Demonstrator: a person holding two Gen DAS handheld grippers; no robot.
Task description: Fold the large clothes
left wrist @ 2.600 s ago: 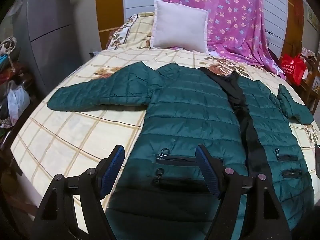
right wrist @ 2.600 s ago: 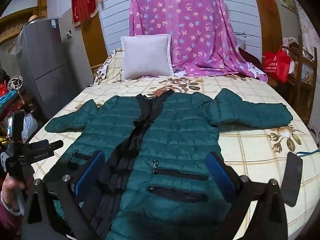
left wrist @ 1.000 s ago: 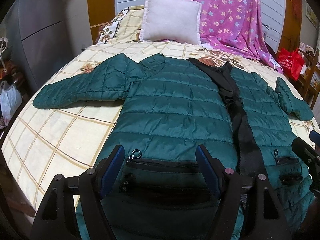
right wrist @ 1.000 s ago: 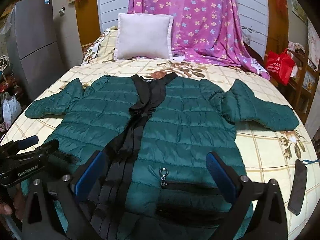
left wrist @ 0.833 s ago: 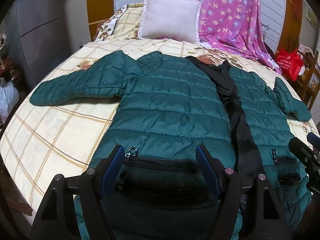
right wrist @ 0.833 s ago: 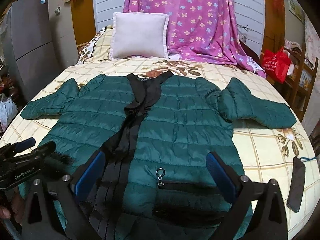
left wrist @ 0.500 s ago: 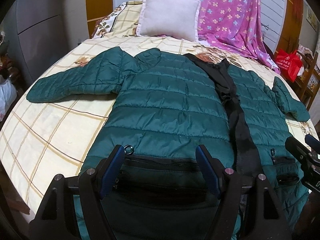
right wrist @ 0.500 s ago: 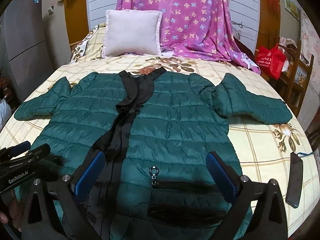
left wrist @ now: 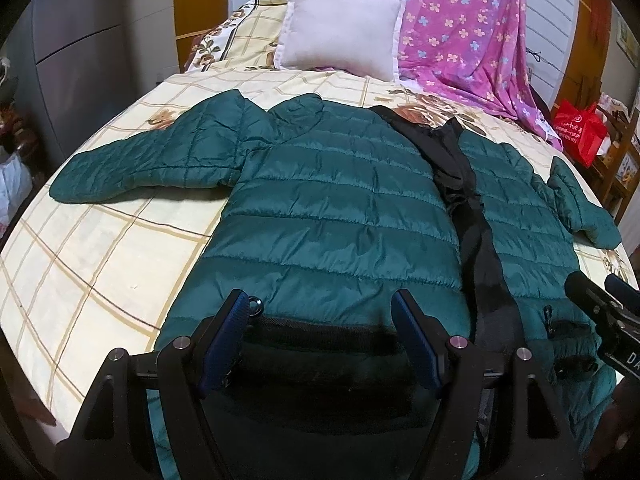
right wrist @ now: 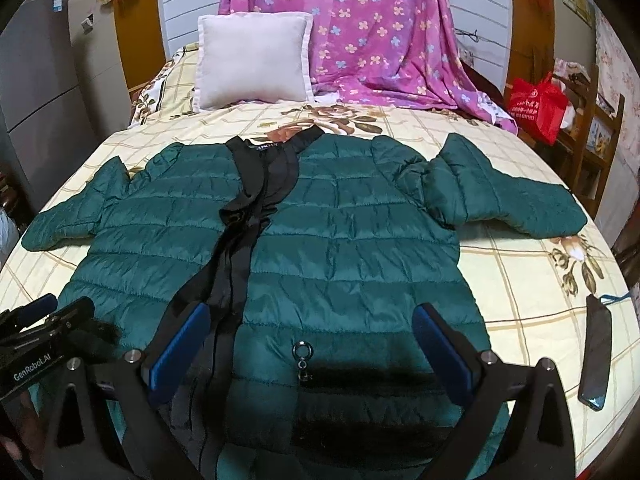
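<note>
Both rigs look like the same kit: the left claw is matte black plastic with two angular fingers, each faced with a ribbed blue pad and pinned with round silver screws at the joints. Right claw is the twin, same blue pads, same silver screw heads. Seen from the right cam, the left one's side has white "GenRobot.AI" lettering, plus a bit of skin at the frame edge, too dark to make out
</note>
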